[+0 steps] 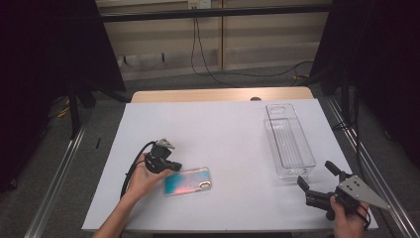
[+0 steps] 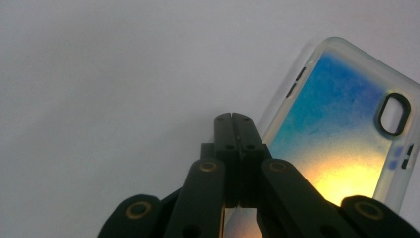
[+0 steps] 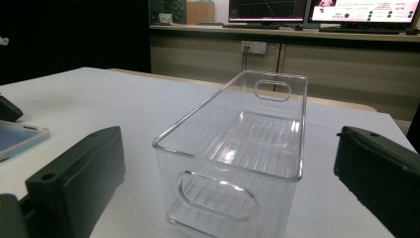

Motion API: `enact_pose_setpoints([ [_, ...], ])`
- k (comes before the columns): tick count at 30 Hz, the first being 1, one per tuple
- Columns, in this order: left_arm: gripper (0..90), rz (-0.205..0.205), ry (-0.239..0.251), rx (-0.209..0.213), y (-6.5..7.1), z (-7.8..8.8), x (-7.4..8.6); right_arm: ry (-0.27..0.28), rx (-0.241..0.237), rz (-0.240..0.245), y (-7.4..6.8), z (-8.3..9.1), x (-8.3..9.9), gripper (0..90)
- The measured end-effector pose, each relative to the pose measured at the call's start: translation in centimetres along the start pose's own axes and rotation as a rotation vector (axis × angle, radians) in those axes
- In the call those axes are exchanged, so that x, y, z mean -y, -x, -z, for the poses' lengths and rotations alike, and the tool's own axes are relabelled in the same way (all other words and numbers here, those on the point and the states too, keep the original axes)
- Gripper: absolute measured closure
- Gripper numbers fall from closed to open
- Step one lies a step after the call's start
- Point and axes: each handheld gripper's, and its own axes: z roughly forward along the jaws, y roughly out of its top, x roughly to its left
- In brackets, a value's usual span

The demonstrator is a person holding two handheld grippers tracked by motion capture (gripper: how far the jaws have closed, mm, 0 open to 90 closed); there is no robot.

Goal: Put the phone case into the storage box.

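High view looks down over the whole table. Left gripper view sits close above the phone case. Right gripper view faces the clear bin nearby; both things lie in the high view.

Open tabletop between case, bin

Table: I see a table with white top and a wooden edge at the far side.
Phone case: a blue-orange phone case lies flat near the front.
Bin: a clear plastic bin stands at the right, empty.
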Motion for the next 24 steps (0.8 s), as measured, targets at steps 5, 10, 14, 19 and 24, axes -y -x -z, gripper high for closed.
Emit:
enact_pose_setpoints([
  [5, 90.0, -0.002, -0.005, -0.006, 0.13, 0.05, 0.02, 0.002, 0.003, -0.001, 0.02, 0.04, -0.01, 0.0],
  [10, 90.0, -0.005, -0.010, -0.004, 0.21, 0.22, 0.13, 0.001, -0.001, -0.001, 0.01, 0.04, -0.01, 0.0],
  [14, 90.0, -0.017, -0.011, -0.023, 0.56, 0.36, 0.30, -0.002, 0.000, 0.000, 0.01, 0.03, 0.00, 0.0],
  [19, 90.0, -0.005, -0.006, -0.006, 0.31, 0.44, 0.48, 0.000, -0.001, 0.000, 0.00, 0.01, -0.01, 0.0],
  [24, 90.0, -0.011, -0.015, -0.007, 0.43, 0.53, 0.49, 0.000, -0.002, 0.000, 0.01, 0.00, -0.01, 0.0],
])
